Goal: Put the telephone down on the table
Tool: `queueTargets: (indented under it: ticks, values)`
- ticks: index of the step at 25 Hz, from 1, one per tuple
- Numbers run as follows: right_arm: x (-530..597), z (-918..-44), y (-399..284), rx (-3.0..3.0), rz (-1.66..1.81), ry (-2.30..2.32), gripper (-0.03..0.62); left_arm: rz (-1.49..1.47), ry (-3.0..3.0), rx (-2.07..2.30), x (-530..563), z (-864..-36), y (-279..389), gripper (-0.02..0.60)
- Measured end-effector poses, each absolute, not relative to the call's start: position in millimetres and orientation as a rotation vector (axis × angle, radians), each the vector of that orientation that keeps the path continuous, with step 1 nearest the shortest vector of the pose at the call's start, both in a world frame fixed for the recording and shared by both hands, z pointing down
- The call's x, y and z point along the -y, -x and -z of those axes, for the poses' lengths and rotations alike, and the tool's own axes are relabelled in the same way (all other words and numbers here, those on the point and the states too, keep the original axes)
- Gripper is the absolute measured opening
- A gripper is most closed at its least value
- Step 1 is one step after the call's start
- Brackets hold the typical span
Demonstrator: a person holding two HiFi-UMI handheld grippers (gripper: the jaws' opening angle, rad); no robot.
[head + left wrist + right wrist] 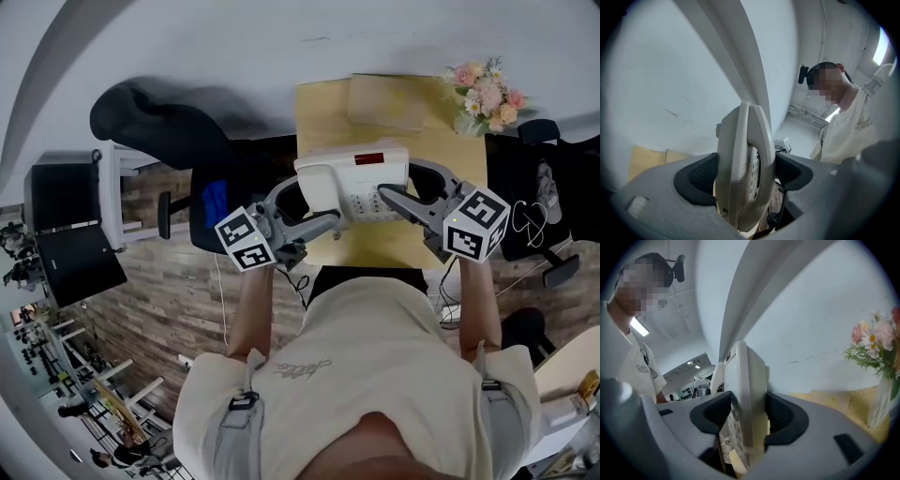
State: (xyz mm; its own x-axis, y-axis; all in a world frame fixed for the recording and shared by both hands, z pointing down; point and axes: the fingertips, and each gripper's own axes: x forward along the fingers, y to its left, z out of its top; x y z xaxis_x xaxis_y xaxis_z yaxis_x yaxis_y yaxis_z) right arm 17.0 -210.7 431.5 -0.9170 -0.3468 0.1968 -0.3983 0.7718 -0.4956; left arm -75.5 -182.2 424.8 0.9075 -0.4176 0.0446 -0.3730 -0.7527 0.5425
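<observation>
A cream desk telephone (356,181) with a red display hangs above the small yellow table (319,105). Both grippers hold it by its sides. My left gripper (323,222) is shut on its left end, where the handset lies. In the left gripper view the telephone (744,164) stands edge-on between the dark pads (701,176). My right gripper (392,199) is shut on the right end, over the keypad. The right gripper view shows the telephone (746,394) clamped edge-on too, keys facing left.
A tan flat box (386,101) lies at the table's far side. A vase of pink flowers (487,94) stands at the far right corner, also as flowers (879,352) in the right gripper view. A black office chair (173,136) is left of the table, and another chair (539,202) is right.
</observation>
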Motion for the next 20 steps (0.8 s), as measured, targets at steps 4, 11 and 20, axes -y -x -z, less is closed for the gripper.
queueTargets:
  ticks: [4,11,20]
  values:
    - [207.9,-438.0,-13.8,2.821,-0.867,-0.636,0.225,0.094,-2.490,0.524,181.7,-431.5,79.4,0.376]
    - [208.7,-458.1,-10.9,2.774,-0.921,-0.687,0.225,0.087,-2.450,0.459,187.0,-451.9,83.6,0.376]
    - [209.3,-534.0,-8.7,2.624,-1.112,-0.702,0.225,0.022,-2.288,0.383,190.8,-526.7,85.1,0.376]
